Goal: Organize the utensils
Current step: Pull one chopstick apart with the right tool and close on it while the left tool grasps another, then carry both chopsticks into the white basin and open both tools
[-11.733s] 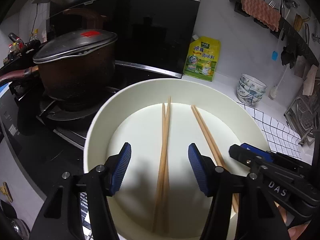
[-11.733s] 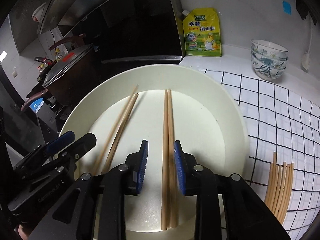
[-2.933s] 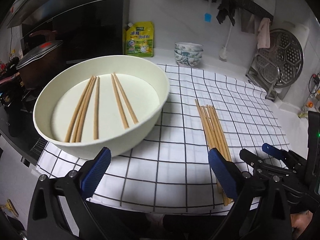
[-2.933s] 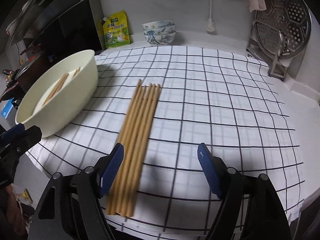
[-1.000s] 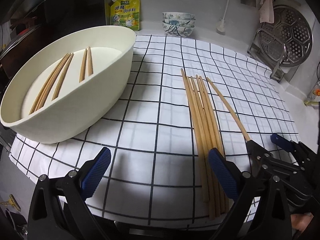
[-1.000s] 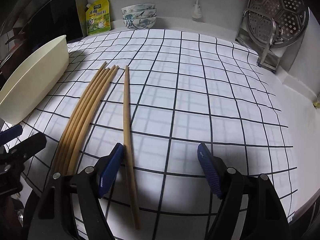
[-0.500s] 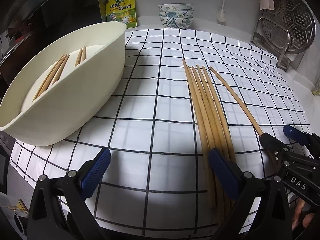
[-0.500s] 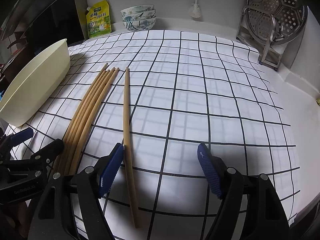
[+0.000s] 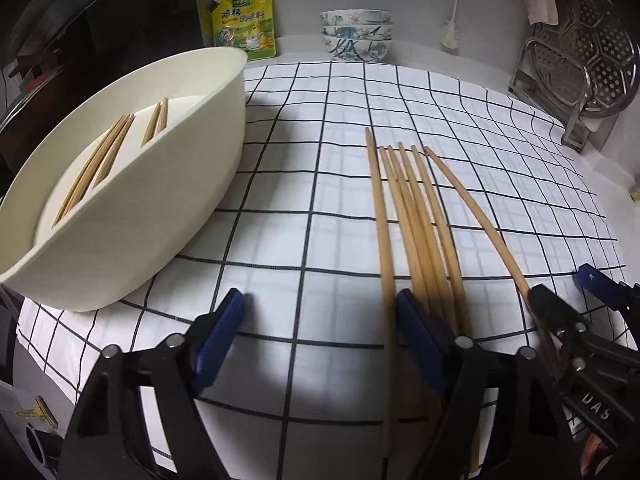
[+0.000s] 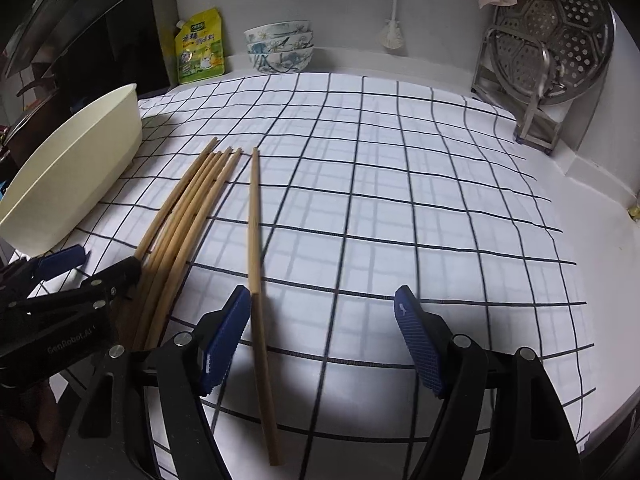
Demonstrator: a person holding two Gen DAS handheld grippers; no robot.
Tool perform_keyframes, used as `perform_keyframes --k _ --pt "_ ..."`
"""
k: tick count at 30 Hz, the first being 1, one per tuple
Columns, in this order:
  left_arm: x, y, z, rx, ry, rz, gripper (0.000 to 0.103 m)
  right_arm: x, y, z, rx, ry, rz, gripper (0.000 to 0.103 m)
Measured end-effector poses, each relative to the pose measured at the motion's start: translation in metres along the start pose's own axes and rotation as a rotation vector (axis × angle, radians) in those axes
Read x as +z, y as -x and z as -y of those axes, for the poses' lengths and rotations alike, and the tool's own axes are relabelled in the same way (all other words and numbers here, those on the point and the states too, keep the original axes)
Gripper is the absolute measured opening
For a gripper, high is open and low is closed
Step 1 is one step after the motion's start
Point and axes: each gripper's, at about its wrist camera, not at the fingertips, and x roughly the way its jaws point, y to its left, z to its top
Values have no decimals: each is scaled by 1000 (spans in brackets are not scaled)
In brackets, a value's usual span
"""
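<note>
Both grippers are angling steeply down toward the desk, which is carrying a checked cloth.

Left gripper: its jaws have just been closing and are standing partly open. One chopstick of the bundle is lying between them just inside the right pad; the remaining sticks are passing behind that pad. No pad is pressing on a stick, so nothing is held.

Right gripper: its jaws are standing wide apart. A single chopstick is lying between them, just beside the left pad; whether it is touching that pad cannot be told. It is not clamped.

The bundle of chopsticks is lying flat on the cloth, long axis running from 6 o'clock to 12 o'clock in the left view, tips fanning slightly at the far end. In the right view the single chopstick is lying just apart from the bundle, at its 3 o'clock, pointing to 12 o'clock.

A cream basin is sitting at 9 o'clock of the bundle, with more chopsticks lying in it lengthwise.
</note>
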Motion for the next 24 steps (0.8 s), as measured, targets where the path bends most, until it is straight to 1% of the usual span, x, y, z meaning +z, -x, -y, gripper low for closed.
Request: perform_keyframes --k 4,5,7,8,10,11,12,13,14,15,16,24 --pt "4 -3 4 2 -4 3 74 3 -1 -11 2 45 6 72" --pt "5 -3 4 3 -3 5 74 4 -3 -13 -2 55 5 71" --pt "7 -5 4 2 -1 3 72 6 -8 -17 -7 66 -11 58" --pt "9 -6 5 -3 0 3 70 6 -10 -16 -3 66 -15 58" --pt "11 -5 6 -9 -11 5 55 7 -11 -16 12 56 -13 52" --pt "12 -5 7 -12 -14 5 51 7 -11 -16 22 57 -15 50" --pt "12 -5 7 -28 -13 2 41 7 -11 -17 23 60 -14 44" --pt "12 -4 6 -37 -11 1 32 7 -10 -18 26 68 -13 34" --pt "12 -3 7 -42 -12 1 26 7 -9 -19 33 71 -13 27" --pt "11 -3 7 -55 -12 -1 16 7 -9 -19 35 69 -13 13" --pt "11 -2 7 -65 -13 -5 8 7 -8 -18 28 65 -13 7" --pt "4 8 4 -130 -11 -22 7 4 0 -3 82 -44 -10 6"
